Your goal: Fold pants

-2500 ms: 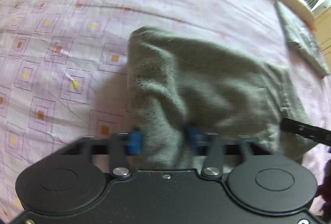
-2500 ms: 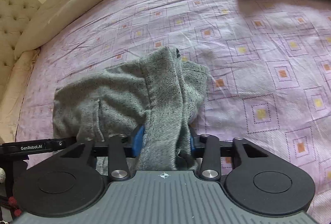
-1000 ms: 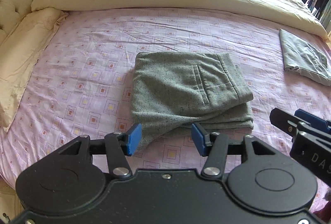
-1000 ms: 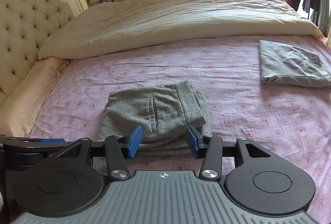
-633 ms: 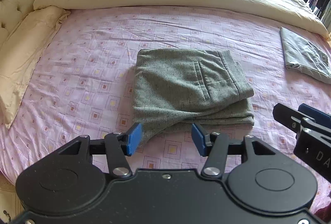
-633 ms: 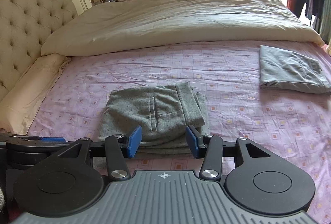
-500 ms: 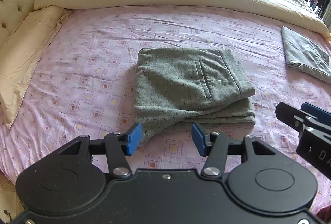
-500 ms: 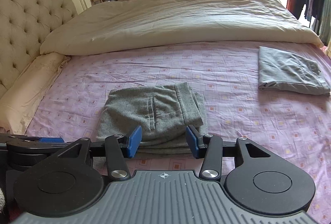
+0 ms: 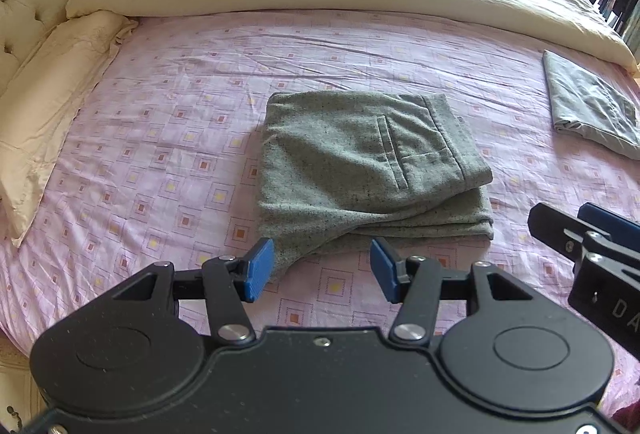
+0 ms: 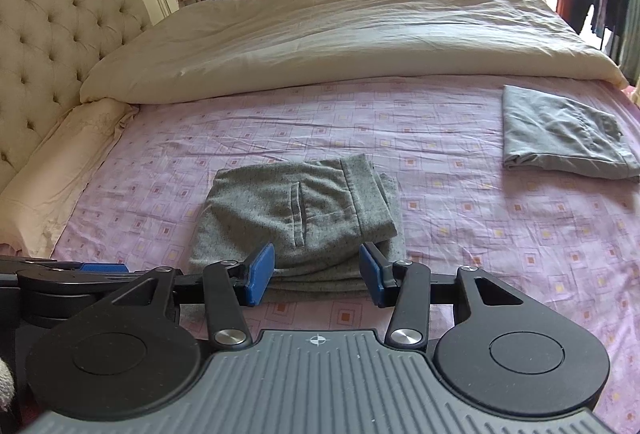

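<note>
Both jaws gape, empty: left gripper [image 9: 322, 270] and right gripper [image 10: 316, 280] above the pink sheet [image 9: 168, 137]. Folded grey pants [image 9: 360, 161] lie mid-bed; cream duvet [image 10: 340, 29] behind, another folded garment [image 10: 560, 133] right.

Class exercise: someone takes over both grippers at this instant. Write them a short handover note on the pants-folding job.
Left gripper: open, empty, held above the bed's near edge.
Right gripper: open, empty, alongside it.
Speckled grey pants: folded into a compact stack mid-sheet, pocket side up.
Second grey pants: folded, far right by the duvet.
Done: both pairs look folded.
Left: perhaps square the loose lower-left corner; otherwise nothing visible.
</note>
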`<state>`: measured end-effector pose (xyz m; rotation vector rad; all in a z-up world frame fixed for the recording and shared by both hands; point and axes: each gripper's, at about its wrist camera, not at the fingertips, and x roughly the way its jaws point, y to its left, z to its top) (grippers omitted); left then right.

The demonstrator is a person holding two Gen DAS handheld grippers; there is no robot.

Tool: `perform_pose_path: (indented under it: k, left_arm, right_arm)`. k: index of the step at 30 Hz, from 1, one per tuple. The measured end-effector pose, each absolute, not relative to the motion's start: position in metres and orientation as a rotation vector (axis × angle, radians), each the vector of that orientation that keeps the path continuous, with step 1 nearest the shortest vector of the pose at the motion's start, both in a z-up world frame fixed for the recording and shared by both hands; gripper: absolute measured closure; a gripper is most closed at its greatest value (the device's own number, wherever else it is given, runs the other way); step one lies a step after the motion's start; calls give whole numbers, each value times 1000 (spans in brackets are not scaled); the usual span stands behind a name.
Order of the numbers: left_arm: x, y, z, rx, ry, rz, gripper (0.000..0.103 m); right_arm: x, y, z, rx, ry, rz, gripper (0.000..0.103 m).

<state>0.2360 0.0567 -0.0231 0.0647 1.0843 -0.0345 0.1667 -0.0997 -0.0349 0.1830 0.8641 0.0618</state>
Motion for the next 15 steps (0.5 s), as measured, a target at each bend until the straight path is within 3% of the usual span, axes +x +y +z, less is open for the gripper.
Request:
perform_pose_path:
  k: [15]
  left_arm:
    - [233,56,-24,69,1094,-38,43]
  right_arm:
    - [164,-98,-35,192,869,57,57]
